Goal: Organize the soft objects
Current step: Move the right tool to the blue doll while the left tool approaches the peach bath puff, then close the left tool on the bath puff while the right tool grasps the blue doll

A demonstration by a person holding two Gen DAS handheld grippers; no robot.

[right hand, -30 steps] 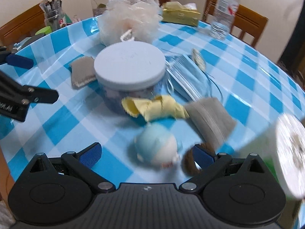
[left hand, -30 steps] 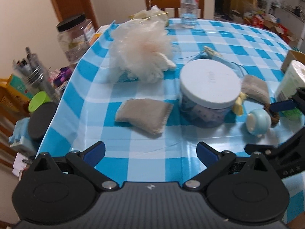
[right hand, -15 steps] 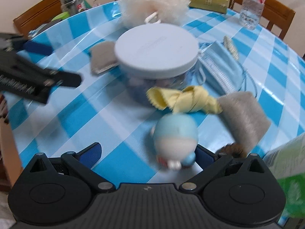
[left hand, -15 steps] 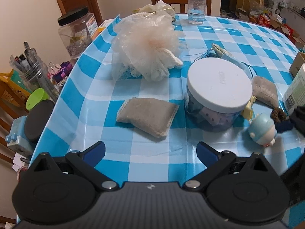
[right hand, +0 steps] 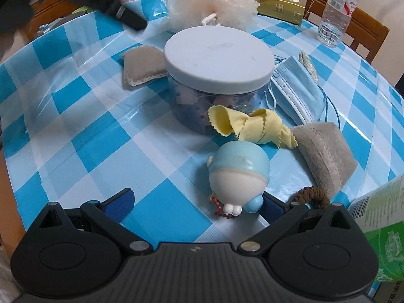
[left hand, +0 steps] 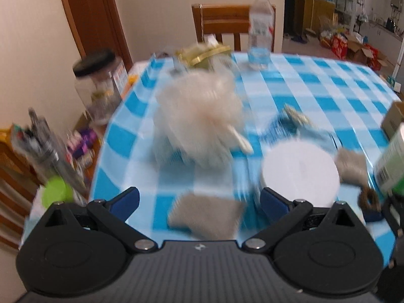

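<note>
My left gripper [left hand: 199,200] is open and empty above a grey pad [left hand: 205,216] on the checked tablecloth; its view is blurred. A cream mesh puff [left hand: 199,126] lies beyond. My right gripper [right hand: 195,203] is open, its fingers either side of a blue and white squishy toy [right hand: 238,174]. A brown hair tie [right hand: 311,197] sits by the right finger. A yellow cloth [right hand: 252,126], a second grey pad [right hand: 325,149] and a blue face mask [right hand: 295,88] lie around a white-lidded jar [right hand: 218,58].
A water bottle [left hand: 260,40] and a gold tissue pack [right hand: 280,6] stand at the far edge. A black-lidded jar [left hand: 101,88] and pens [left hand: 43,146] are off the table's left. A green carton [right hand: 378,227] stands close on the right.
My left gripper has moved forward and tilted up, so the grey pad now lies between its fingers. My right gripper has closed in on the squishy toy.
</note>
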